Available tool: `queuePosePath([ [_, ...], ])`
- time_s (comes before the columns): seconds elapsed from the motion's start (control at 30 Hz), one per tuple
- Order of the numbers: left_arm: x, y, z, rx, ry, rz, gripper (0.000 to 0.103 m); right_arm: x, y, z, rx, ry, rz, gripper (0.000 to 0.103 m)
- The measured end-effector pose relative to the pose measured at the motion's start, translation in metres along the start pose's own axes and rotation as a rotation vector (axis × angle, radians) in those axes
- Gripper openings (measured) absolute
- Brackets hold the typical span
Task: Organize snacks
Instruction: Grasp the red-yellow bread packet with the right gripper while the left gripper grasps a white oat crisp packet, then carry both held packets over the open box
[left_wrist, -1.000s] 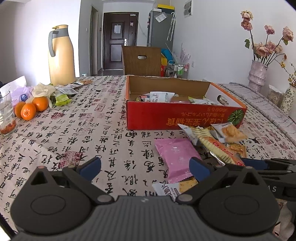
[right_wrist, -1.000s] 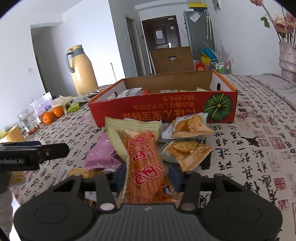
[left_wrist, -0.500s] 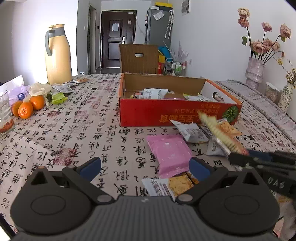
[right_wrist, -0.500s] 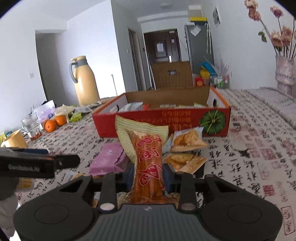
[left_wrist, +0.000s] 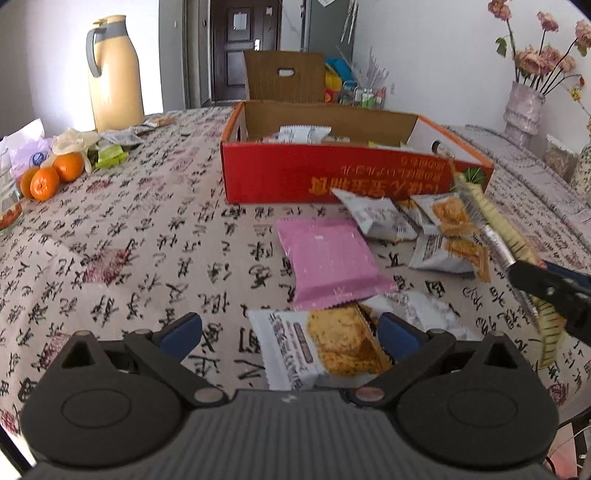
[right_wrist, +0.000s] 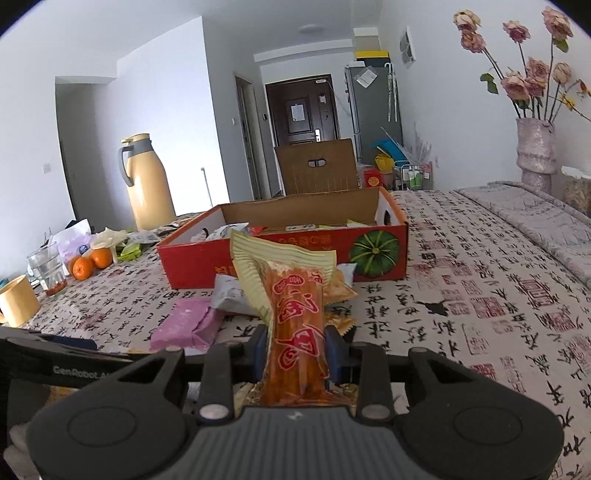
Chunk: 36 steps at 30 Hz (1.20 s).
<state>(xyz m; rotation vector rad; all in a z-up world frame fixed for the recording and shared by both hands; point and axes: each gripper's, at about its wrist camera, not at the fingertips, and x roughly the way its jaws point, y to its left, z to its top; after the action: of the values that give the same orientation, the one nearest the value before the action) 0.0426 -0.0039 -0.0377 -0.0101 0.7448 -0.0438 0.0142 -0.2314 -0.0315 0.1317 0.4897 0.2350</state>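
My right gripper (right_wrist: 297, 345) is shut on a long orange snack packet (right_wrist: 293, 314) with red characters and holds it raised above the table, pointing at the red cardboard box (right_wrist: 295, 254). The packet also shows in the left wrist view (left_wrist: 495, 236), at the right. My left gripper (left_wrist: 290, 330) is open and empty, low over a white cracker packet (left_wrist: 321, 347). A pink packet (left_wrist: 328, 266) and several cracker packets (left_wrist: 443, 229) lie in front of the box (left_wrist: 332, 177), which holds several snacks.
A tan thermos jug (left_wrist: 112, 79), oranges (left_wrist: 51, 173) and wrappers sit at the far left. A glass (right_wrist: 50, 267) and a yellow cup (right_wrist: 16, 301) stand at the left edge. A vase of roses (right_wrist: 535, 147) stands at the far right.
My right gripper has lifted the orange packet higher off the pile. My left gripper has moved down and forward over the white cracker packet.
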Motion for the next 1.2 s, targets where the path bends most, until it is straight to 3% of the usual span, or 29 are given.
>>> queuePosePath([
  [0.13, 0.004, -0.004, -0.004, -0.002, 0.019, 0.021, 0.101, -0.003, -0.007, -0.005, 0.010, 0.001, -0.001, 0.031],
  [0.33, 0.002, -0.009, -0.008, 0.007, 0.021, 0.026, 0.073, -0.004, -0.009, -0.011, 0.019, 0.008, 0.006, 0.031],
  [0.4, -0.001, -0.010, -0.009, 0.014, 0.016, 0.019, 0.053, -0.005, -0.010, -0.012, 0.022, 0.008, 0.009, 0.031],
  [0.5, -0.005, -0.012, -0.009, 0.023, 0.006, 0.012, 0.044, -0.007, -0.011, -0.013, 0.024, 0.006, 0.012, 0.031],
  [0.8, -0.021, -0.017, -0.008, 0.047, -0.045, 0.007, 0.033, -0.012, -0.014, -0.015, 0.031, -0.002, 0.015, 0.031],
  [1.2, -0.042, -0.020, 0.004, 0.083, -0.136, -0.007, 0.032, -0.014, -0.015, -0.011, 0.022, -0.020, 0.014, 0.031],
])
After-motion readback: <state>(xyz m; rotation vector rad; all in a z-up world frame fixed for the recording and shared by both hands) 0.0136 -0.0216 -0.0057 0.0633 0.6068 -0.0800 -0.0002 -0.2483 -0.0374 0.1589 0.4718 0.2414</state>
